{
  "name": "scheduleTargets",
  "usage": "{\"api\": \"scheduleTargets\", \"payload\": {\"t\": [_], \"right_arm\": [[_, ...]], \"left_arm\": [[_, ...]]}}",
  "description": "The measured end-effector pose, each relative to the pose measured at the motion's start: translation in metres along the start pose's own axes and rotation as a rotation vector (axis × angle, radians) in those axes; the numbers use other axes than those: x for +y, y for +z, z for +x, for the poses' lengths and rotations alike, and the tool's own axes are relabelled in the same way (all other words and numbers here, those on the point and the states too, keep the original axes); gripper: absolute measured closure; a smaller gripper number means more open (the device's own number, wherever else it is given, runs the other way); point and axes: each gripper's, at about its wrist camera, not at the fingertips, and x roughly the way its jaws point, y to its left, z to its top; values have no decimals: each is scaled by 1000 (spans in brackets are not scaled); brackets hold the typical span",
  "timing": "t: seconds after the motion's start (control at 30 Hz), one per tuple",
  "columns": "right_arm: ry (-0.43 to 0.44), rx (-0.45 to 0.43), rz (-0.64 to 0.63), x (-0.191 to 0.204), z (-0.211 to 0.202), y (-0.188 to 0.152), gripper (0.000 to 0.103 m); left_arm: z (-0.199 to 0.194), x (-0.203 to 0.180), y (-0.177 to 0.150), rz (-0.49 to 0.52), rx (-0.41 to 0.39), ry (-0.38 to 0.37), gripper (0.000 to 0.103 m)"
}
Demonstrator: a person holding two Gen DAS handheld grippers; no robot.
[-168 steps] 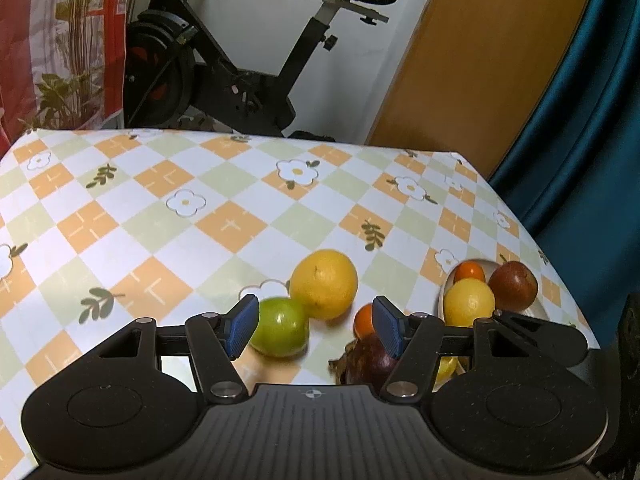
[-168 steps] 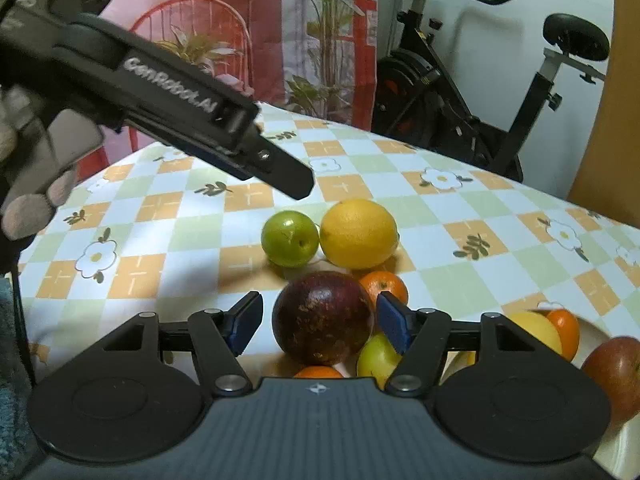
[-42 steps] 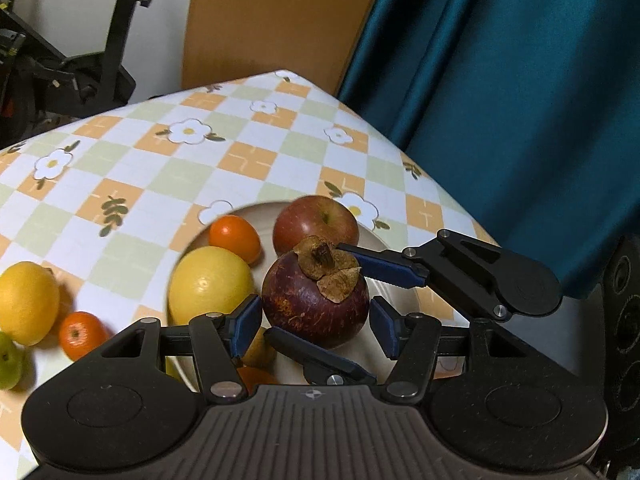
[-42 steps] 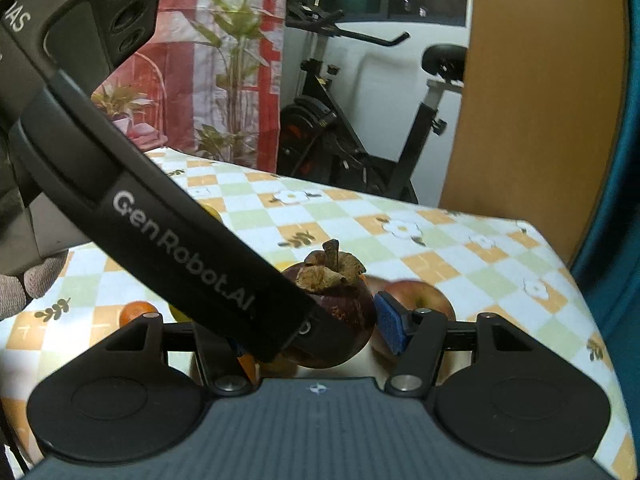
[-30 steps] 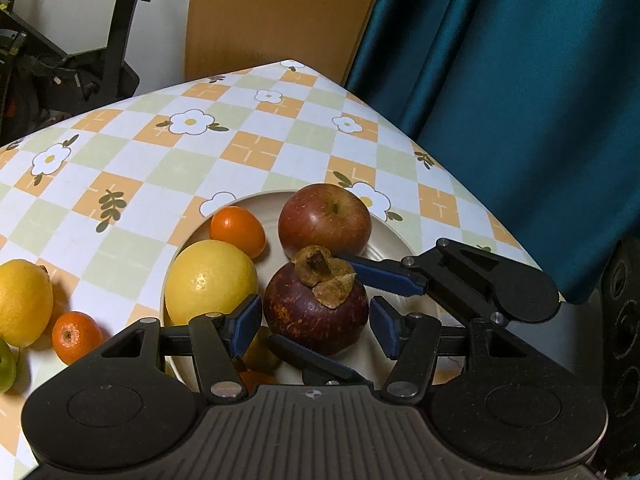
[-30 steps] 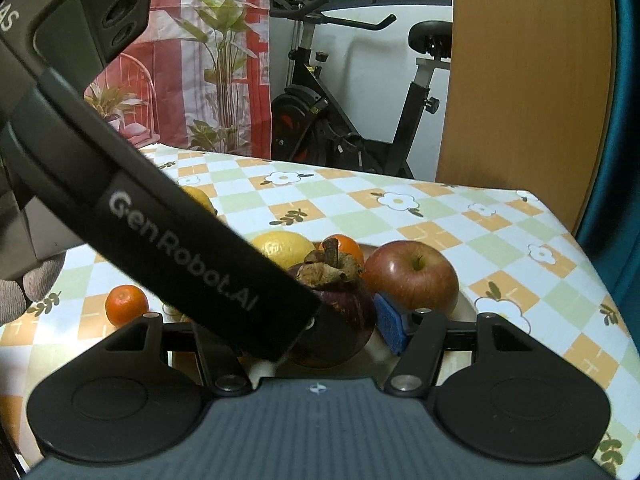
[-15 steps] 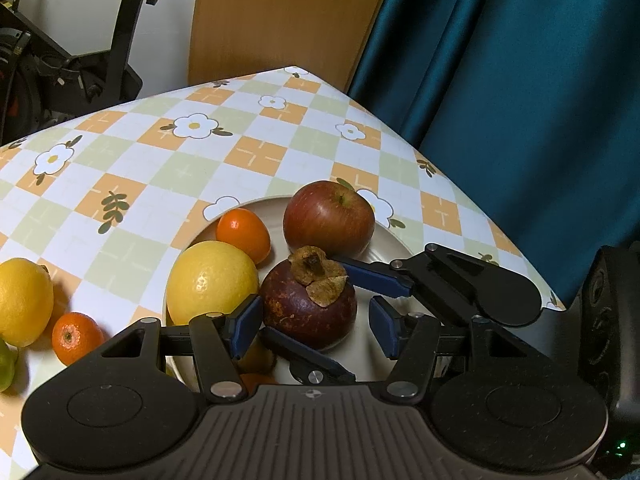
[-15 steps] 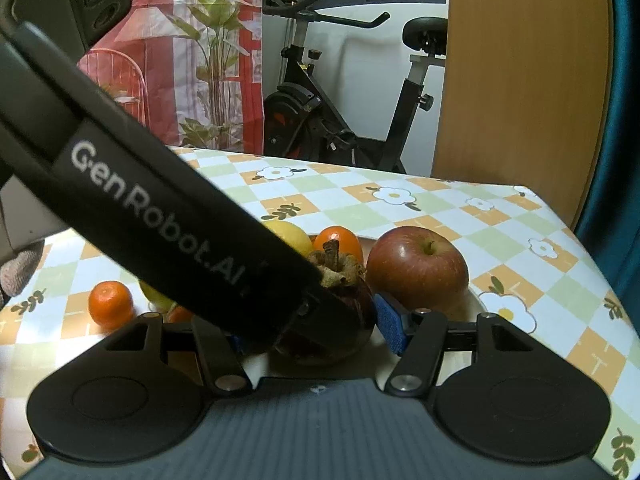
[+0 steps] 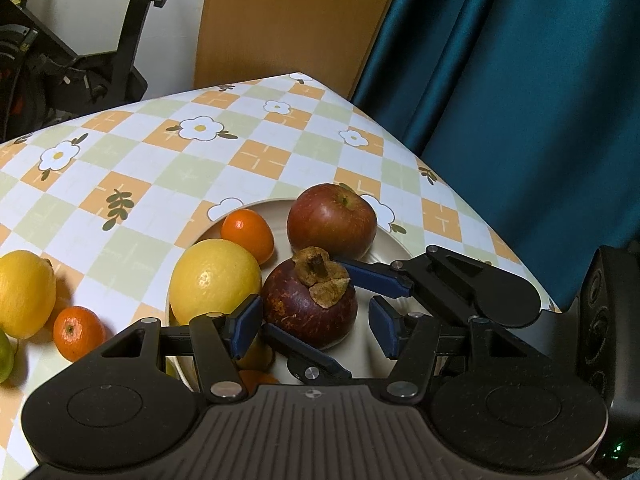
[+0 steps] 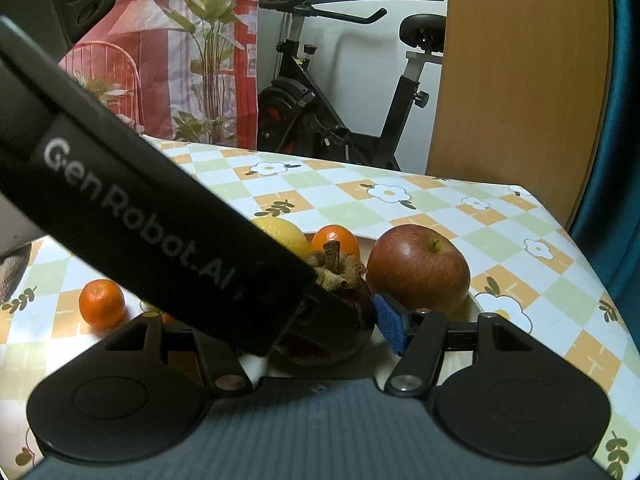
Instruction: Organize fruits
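A dark purple mangosteen [image 9: 310, 306] sits on the white plate [image 9: 394, 242], held between the two fingers of my right gripper [image 9: 340, 316], which is shut on it. In the right wrist view the mangosteen [image 10: 340, 320] is half hidden by the left gripper's body. My left gripper [image 9: 314, 326] is open and hovers over the same fruit, touching nothing. On the plate also lie a red apple [image 9: 332, 220], a yellow lemon [image 9: 214, 280] and a small orange [image 9: 248, 234].
On the checked tablecloth left of the plate lie a second lemon [image 9: 24, 292], a small tangerine [image 9: 78, 332] and a green fruit [image 9: 4, 354]. The table edge [image 9: 460, 200] runs close behind the plate, with a teal curtain beyond. An exercise bike [image 10: 340, 112] stands behind the table.
My right gripper carried the mangosteen from the tablecloth to the plate and lowered it onto it. In the last half second it has sunk slightly; both grippers otherwise hold still.
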Motion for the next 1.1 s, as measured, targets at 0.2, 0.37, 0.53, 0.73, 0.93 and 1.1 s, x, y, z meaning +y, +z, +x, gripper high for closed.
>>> {"api": "scheduleTargets", "payload": {"t": [0.2,0.37,0.53,0.73,0.93,1.1], "right_arm": [[-2,10,-13,4,-1,2,36],[0,13,-17,7,-3,5,33],[1,7,-1,8,-5,9,31],[-1,9,22,9,-8,13,30],[6,-1,55,10,-11,20,29],[11,-4,82,15,-14,25,28]], "left_arm": [[-4,2,0,-12,-18,6,41],[-12,9,0,-43,-50,18,41],[-23,22,-2,-101,-81,32,41],[-38,39,-4,-170,-123,57,41],[-60,67,-17,-284,-184,113,41],[-83,91,-24,-327,-222,184,41]]}}
